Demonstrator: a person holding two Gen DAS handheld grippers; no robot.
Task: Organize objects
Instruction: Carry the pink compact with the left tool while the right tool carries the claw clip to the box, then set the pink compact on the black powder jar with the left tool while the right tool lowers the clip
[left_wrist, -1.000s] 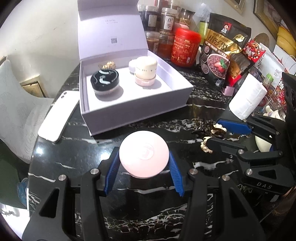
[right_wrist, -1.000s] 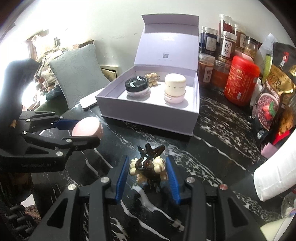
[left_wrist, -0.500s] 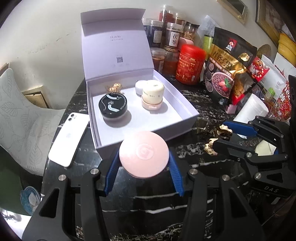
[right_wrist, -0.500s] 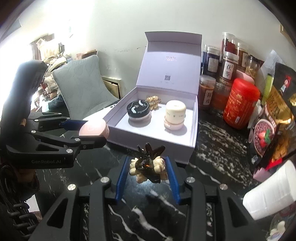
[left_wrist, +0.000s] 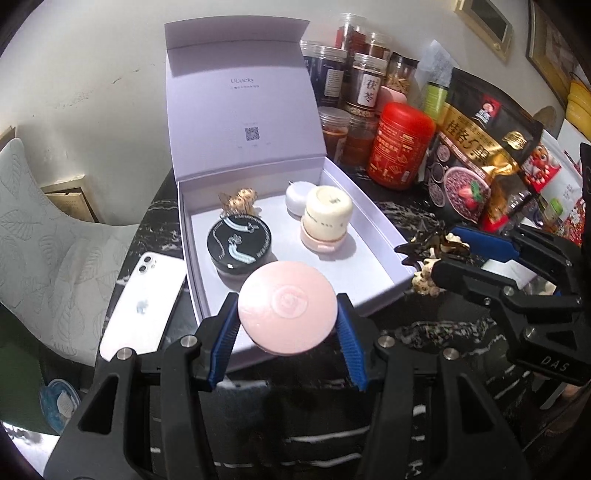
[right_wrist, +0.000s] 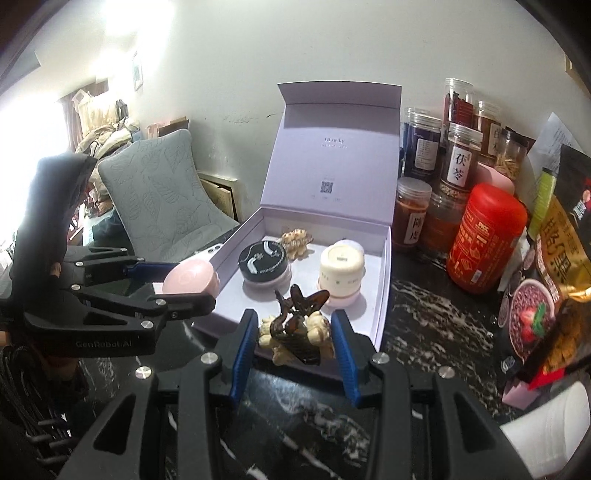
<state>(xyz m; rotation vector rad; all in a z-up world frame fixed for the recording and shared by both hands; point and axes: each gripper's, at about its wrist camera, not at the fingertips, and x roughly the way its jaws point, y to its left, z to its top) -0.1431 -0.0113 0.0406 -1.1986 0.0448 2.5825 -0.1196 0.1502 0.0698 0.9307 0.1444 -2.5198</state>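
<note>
My left gripper is shut on a round pink compact, held in the air over the near wall of the open lilac gift box. My right gripper is shut on a brown hair claw with cream beads, held just above the box's front edge. Inside the box stand a black-lidded jar, a cream jar on a pink base, a small white pot and a gold hair clip. Each gripper shows in the other's view, the left and the right.
A white phone lies left of the box on the black marble table. Behind and right of the box stand several spice jars, a red canister and snack bags. A grey cushioned chair stands at the left.
Both grippers have risen from the table and moved toward the box, carrying the pink compact and the hair claw. They now hang at the box's front edge.
</note>
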